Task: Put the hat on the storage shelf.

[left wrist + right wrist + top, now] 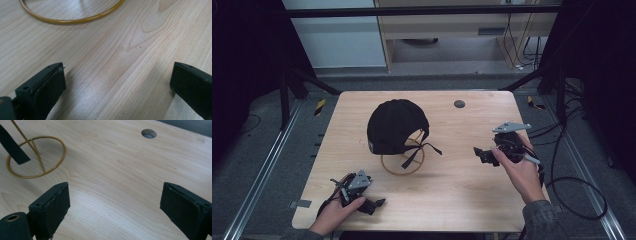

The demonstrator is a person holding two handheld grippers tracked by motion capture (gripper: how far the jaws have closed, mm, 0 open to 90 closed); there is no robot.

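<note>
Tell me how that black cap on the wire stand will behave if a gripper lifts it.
The black cap is probably soft fabric, so its crown may sag once off the gold wire stand. Its loose strap hangs down and could snag. The stand looks thin and light, so it might tip or lift along.

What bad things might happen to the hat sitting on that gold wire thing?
The black cap sits high on a thin gold wire stand, so a push from one side might tip both over. Its loose strap hangs down through the stand's ring; a jaw could snag it and drag the stand along. Both the left gripper and the right gripper are open and apart from the cap, so a grab by one alone may slide it off crooked.
</note>
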